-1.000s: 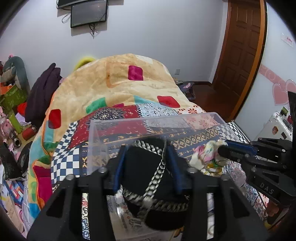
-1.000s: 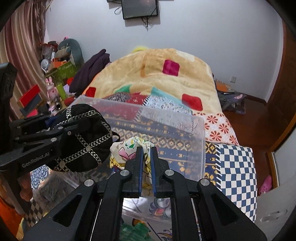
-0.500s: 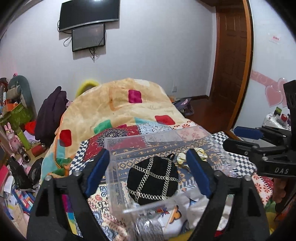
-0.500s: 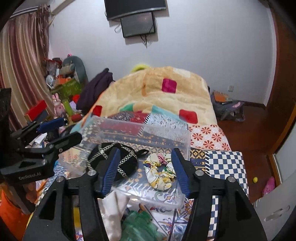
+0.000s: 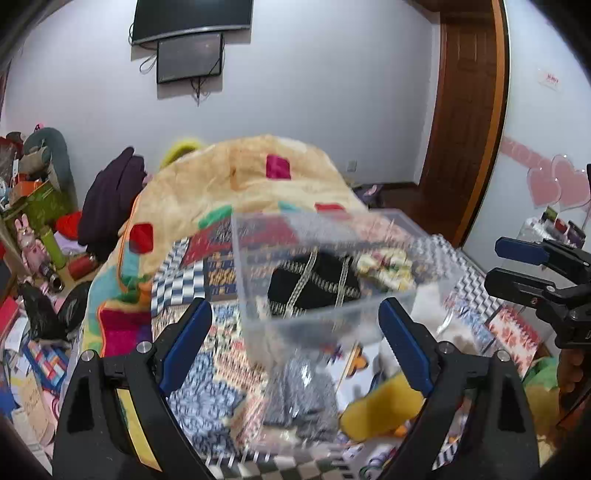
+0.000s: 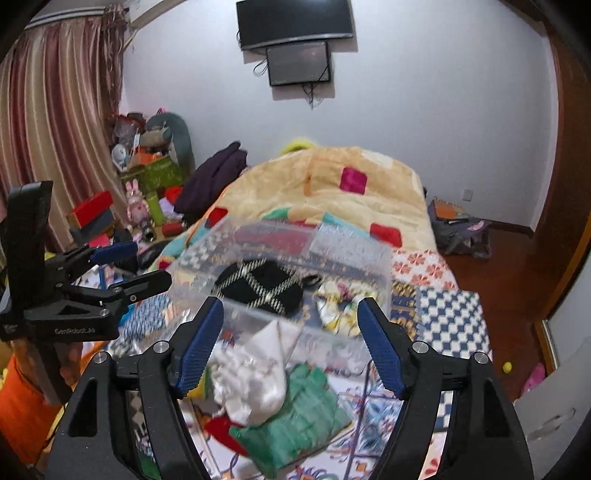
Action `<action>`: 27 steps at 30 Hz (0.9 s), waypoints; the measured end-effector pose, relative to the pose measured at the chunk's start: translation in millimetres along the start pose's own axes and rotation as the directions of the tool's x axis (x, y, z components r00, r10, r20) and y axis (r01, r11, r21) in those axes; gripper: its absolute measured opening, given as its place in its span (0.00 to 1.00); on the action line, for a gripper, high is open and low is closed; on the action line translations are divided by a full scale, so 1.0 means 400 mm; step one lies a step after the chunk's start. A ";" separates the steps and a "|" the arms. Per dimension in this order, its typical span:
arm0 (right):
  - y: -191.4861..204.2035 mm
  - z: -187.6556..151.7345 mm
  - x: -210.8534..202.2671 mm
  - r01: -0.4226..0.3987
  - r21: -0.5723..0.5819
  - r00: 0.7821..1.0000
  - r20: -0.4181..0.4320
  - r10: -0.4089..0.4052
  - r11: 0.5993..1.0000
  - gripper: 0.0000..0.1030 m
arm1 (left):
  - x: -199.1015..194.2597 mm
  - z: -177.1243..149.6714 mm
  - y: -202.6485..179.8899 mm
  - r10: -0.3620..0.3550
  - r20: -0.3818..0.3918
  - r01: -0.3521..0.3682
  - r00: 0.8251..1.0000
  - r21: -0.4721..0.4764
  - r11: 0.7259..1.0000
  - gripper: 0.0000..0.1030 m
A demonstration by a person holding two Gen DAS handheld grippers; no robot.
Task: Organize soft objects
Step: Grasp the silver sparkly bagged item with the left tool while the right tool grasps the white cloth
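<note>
A: Bin status?
B: Clear bin point(image 5: 325, 288) is seen on the bed point(image 6: 436, 310), tilted in the left view. A black pouch point(image 5: 314, 284) and a floral scrunchie point(image 5: 384, 264) are held inside, side by side, pouch to the left.
A: Loose items?
B: A white cloth point(image 6: 255, 373) and a green cloth point(image 6: 299, 410) are piled just in front of the bin, touching each other. A grey fabric point(image 5: 299, 395) and a yellow item point(image 5: 380, 406) are seen near the front wall too. Edges are blurred.
A: Tools?
B: Left tool point(image 5: 295, 350) is spread wide, nothing gripped. Right tool point(image 6: 290, 347) is likewise spread wide, nothing gripped. Both are held short of the bin, apart from it.
A: Background?
B: A beige blanket point(image 6: 332, 192) is heaped behind the bin. A TV point(image 6: 295, 22) is mounted on the wall.
</note>
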State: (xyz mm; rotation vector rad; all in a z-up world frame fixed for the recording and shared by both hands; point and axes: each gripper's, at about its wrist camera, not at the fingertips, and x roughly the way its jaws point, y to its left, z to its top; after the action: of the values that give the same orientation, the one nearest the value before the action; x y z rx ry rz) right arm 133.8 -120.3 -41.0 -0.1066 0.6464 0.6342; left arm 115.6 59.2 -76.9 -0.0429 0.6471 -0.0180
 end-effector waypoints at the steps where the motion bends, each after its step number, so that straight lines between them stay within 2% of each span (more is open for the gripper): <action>1: 0.005 -0.007 0.006 -0.001 -0.002 1.000 -0.009 0.001 1.000 0.70 | 0.006 -0.015 0.004 0.002 -0.015 -0.002 1.000 -0.004 1.000 0.90; 11: 0.012 -0.081 0.106 -0.024 0.005 0.991 -0.131 0.024 1.000 0.70 | 0.072 -0.110 0.039 0.000 -0.128 -0.006 0.992 -0.050 0.999 0.89; 13: 0.014 -0.091 0.114 -0.042 0.014 0.988 -0.149 0.044 0.999 0.70 | 0.083 -0.124 0.043 -0.006 -0.145 -0.002 0.989 -0.058 0.998 0.86; 14: 0.013 -0.095 0.118 -0.047 0.019 0.987 -0.154 0.050 0.999 0.70 | 0.088 -0.130 0.043 -0.012 -0.153 0.003 0.988 -0.060 0.998 0.81; 16: 0.015 -0.103 0.122 -0.068 0.031 0.983 -0.166 0.072 0.997 0.61 | 0.097 -0.139 0.040 -0.036 -0.175 0.025 0.984 -0.063 0.998 0.73; 18: 0.014 -0.106 0.123 -0.094 0.045 0.978 -0.181 0.100 0.995 0.43 | 0.098 -0.140 0.033 -0.047 -0.180 0.038 0.983 -0.056 0.998 0.67; 21: 0.014 -0.106 0.117 -0.092 0.049 0.980 -0.174 0.099 0.995 0.27 | 0.103 -0.143 0.026 -0.083 -0.196 0.072 0.977 -0.064 0.995 0.56; 22: 0.013 -0.106 0.114 -0.094 0.051 0.980 -0.171 0.102 0.994 0.23 | 0.108 -0.146 0.024 -0.092 -0.205 0.080 0.974 -0.066 0.995 0.53; 23: 0.012 -0.104 0.113 -0.096 0.054 0.980 -0.169 0.104 0.994 0.19 | 0.112 -0.148 0.022 -0.098 -0.212 0.086 0.972 -0.066 0.994 0.44; 24: 0.011 -0.104 0.105 -0.098 0.057 0.982 -0.158 0.106 0.994 0.19 | 0.118 -0.150 0.021 -0.107 -0.223 0.094 0.969 -0.069 0.993 0.38; 26: 0.011 -0.100 0.092 -0.094 0.053 0.985 -0.142 0.101 0.994 0.18 | 0.116 -0.151 0.021 -0.118 -0.221 0.104 0.968 -0.075 0.992 0.34; 27: 0.013 -0.098 0.080 -0.092 0.048 0.987 -0.127 0.098 0.995 0.17 | 0.113 -0.150 0.020 -0.123 -0.219 0.108 0.968 -0.075 0.991 0.28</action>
State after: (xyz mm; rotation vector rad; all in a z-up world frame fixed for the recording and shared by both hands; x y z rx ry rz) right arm 130.0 -110.6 -90.7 -0.0785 0.7935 0.7093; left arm 115.4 64.0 -152.4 -0.1411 0.8700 -0.1165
